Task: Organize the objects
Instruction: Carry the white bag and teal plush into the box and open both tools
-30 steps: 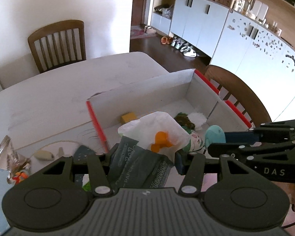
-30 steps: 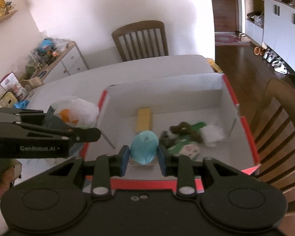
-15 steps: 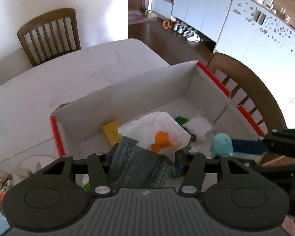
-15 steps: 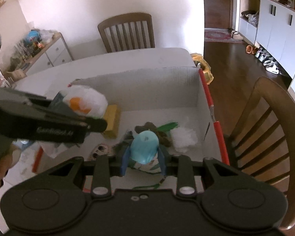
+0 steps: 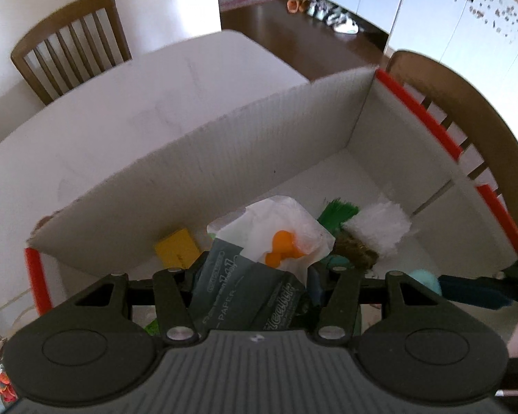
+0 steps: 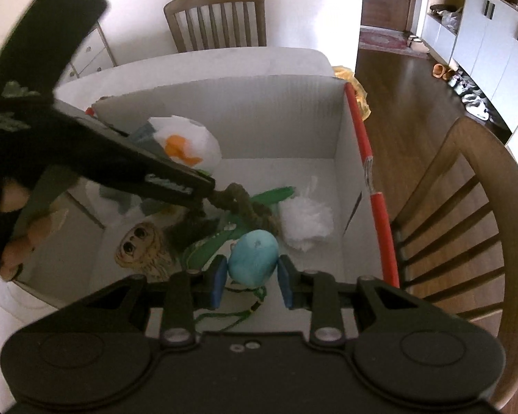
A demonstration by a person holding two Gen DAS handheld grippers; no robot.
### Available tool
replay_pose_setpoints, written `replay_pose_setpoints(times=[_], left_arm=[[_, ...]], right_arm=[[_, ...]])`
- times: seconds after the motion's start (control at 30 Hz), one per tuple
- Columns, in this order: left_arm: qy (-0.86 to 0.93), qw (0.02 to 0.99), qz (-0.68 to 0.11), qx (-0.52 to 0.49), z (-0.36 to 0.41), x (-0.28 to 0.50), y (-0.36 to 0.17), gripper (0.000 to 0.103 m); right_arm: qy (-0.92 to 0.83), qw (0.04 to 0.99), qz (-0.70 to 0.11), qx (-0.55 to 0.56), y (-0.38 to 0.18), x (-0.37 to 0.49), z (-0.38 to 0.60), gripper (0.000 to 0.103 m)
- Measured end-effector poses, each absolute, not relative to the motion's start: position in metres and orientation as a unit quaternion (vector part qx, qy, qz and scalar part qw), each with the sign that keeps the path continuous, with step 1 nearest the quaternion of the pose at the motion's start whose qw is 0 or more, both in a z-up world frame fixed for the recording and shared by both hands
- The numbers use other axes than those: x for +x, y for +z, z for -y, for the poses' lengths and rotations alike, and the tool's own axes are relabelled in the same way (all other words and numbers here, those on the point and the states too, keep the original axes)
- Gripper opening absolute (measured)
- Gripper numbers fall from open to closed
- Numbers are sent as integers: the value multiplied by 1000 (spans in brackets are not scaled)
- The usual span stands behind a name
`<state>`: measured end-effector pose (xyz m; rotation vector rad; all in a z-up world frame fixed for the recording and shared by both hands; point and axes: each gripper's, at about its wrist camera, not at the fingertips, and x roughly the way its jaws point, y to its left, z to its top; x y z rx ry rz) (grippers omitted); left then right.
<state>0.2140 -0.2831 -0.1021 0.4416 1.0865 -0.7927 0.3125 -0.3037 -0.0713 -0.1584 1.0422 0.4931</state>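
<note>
A white box (image 5: 224, 172) with red edges stands on the table, seen in both views. My left gripper (image 5: 255, 276) hangs over its near left part, shut on a grey-green tissue pack (image 5: 238, 296) with a white bag (image 5: 283, 227) of orange pieces bunched above it. My right gripper (image 6: 252, 270) is low inside the box (image 6: 259, 117), shut on a pale blue egg-shaped toy (image 6: 253, 258). One of the left gripper's fingers (image 6: 162, 179) crosses the right wrist view above the box's contents. The blue toy (image 5: 426, 281) also shows at the right of the left wrist view.
In the box lie a yellow block (image 5: 178, 252), a brown rope knot (image 6: 245, 203), green pieces (image 6: 276, 195), a white fluffy tuft (image 6: 305, 220) and a big-eyed doll face (image 6: 145, 248). Wooden chairs (image 6: 466, 224) stand beside and behind the table (image 5: 138, 103). A hand (image 6: 20, 241) holds the left gripper.
Both grippers have come down toward the box. The left one moved right, from over the box's left edge to over its inside. The right one sank among the things inside. Both grips hold.
</note>
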Motion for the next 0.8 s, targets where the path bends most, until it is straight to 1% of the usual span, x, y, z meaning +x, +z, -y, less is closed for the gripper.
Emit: replay_pose_setpoints(times=[0.3, 0.43, 0.53, 0.6, 0.73, 0.8], left_arm=[[-374, 744, -498, 242, 294, 211, -115, 57], [-379, 745, -494, 237, 292, 212, -114, 59], [-383, 750, -489, 227, 287, 211, -111, 65], [-385, 754, -484, 223, 283, 210, -107, 66], [-391, 759, -477, 208, 272, 205, -99, 74], [-393, 761, -476, 199, 266, 202, -95, 74]], right_arm=[[234, 830, -501, -74, -79, 319, 306, 31], [236, 830, -501, -71, -76, 318, 306, 32], [238, 831, -499, -67, -74, 317, 307, 33], [238, 832, -497, -63, -72, 315, 308, 34], [238, 835, -492, -60, -68, 310, 310, 35], [239, 836, -490, -59, -65, 307, 309, 37]])
